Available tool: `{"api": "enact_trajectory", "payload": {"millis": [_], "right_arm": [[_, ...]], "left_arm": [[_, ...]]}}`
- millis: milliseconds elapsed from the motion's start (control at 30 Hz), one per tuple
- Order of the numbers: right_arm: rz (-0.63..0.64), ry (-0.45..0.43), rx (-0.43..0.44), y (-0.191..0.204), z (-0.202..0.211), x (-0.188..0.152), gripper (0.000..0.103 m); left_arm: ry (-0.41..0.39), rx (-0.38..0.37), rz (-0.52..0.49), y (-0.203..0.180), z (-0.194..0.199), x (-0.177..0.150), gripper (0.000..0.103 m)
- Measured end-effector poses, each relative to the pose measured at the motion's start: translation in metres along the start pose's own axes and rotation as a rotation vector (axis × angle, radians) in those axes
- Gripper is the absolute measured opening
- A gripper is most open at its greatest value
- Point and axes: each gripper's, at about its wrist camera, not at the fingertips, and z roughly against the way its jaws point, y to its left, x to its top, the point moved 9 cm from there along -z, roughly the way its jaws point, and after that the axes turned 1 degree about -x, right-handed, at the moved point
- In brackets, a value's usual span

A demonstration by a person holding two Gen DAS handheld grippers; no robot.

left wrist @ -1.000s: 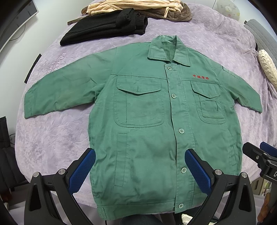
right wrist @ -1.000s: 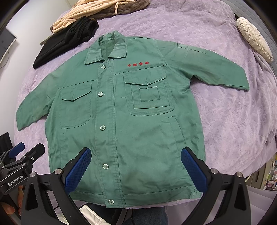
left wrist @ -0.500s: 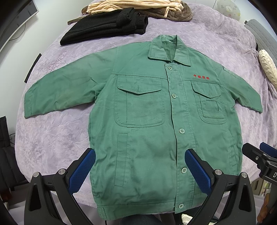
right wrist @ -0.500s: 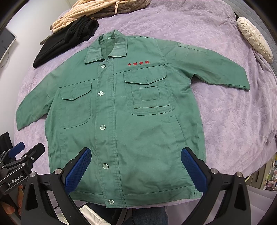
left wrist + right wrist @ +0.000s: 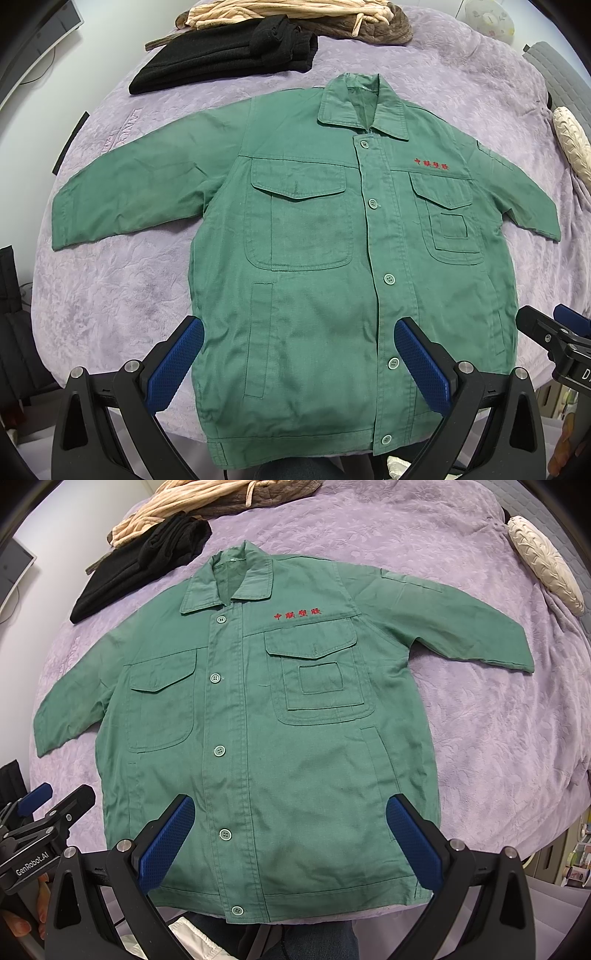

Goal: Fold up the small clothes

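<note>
A small green button-up jacket [image 5: 314,266] lies flat and face up on a purple bedspread [image 5: 110,280], sleeves spread out, collar at the far side; it also shows in the right wrist view [image 5: 266,738]. My left gripper [image 5: 299,365] is open and empty, held above the lower hem, left of the button line. My right gripper [image 5: 291,842] is open and empty above the lower hem, right of the button line. The right gripper's side shows at the right edge of the left wrist view [image 5: 554,343]; the left gripper shows at the left edge of the right wrist view [image 5: 44,823].
A folded black garment [image 5: 229,55] and a beige and brown pile [image 5: 295,14] lie beyond the collar. A cream cushion [image 5: 543,565] sits at the far right. The bed's near edge runs just under the hem.
Both views have shifted only very slightly. The jacket lies as before and both grippers stay open.
</note>
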Motion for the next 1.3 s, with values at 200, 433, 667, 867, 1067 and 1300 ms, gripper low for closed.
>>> {"api": "enact_trajectory", "payload": {"millis": [200, 433, 667, 867, 1067, 1300], "right_arm": [[-0.001, 0.001, 0.000, 0.000, 0.000, 0.000, 0.103], [0.000, 0.002, 0.000, 0.000, 0.000, 0.001, 0.103], [0.000, 0.002, -0.002, 0.000, -0.001, 0.000, 0.103], [-0.001, 0.005, -0.005, 0.001, -0.005, -0.004, 0.103], [-0.007, 0.025, 0.023, 0.005, -0.008, -0.003, 0.103], [0.034, 0.037, 0.093, 0.039, -0.019, -0.006, 0.103]], "left_arm": [[0.000, 0.000, 0.000, 0.000, 0.000, 0.000, 0.103], [0.000, 0.001, 0.000, 0.000, 0.000, 0.000, 0.103], [0.002, -0.002, 0.003, 0.001, -0.003, -0.003, 0.103], [0.002, -0.005, 0.003, 0.001, -0.005, -0.005, 0.103], [0.014, -0.013, 0.005, 0.003, -0.007, -0.007, 0.103], [0.035, -0.080, 0.077, 0.030, -0.020, -0.010, 0.103]]}}
